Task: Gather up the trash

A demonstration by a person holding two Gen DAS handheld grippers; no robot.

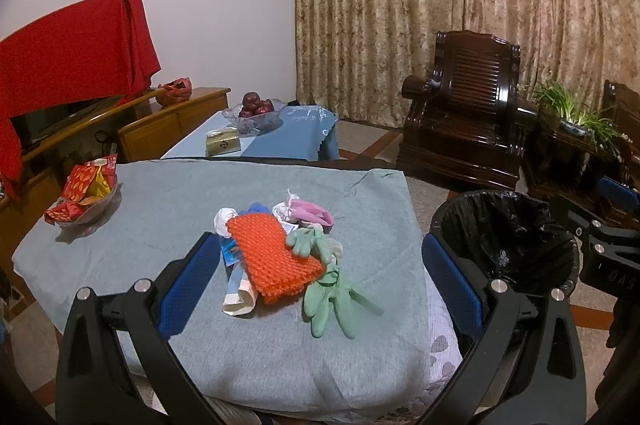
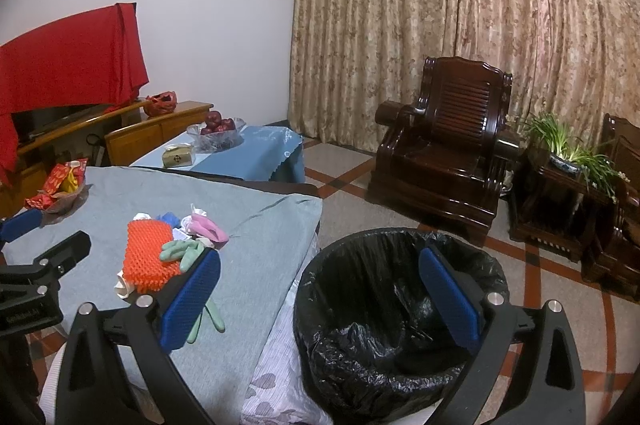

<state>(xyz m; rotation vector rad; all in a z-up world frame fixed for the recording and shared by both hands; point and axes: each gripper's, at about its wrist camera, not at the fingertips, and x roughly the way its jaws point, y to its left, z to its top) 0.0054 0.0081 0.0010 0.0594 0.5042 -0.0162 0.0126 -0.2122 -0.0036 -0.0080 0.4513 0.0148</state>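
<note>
A pile of trash lies in the middle of the grey-covered table [image 1: 120, 245]: an orange spiky mat [image 1: 276, 261], green rubber gloves [image 1: 332, 297], a pink glove [image 1: 312, 213], a white wad [image 1: 224, 221] and a paper carton [image 1: 238, 289]. My left gripper [image 1: 319, 239] is open just in front of the pile, one finger on each side, holding nothing. A bin with a black liner [image 2: 400, 305] stands on the floor right of the table. My right gripper [image 2: 319, 253] hovers open above the bin's near rim, empty. The orange mat [image 2: 148, 257] also shows at the left of the right wrist view.
A glass bowl of red snack packets [image 1: 86, 197] sits at the table's left corner. Behind is a blue-covered table with a fruit bowl [image 1: 254, 109] and a tissue box [image 1: 223, 142]. A dark wooden armchair [image 1: 464, 113] and a potted plant [image 1: 576, 113] stand beyond the bin.
</note>
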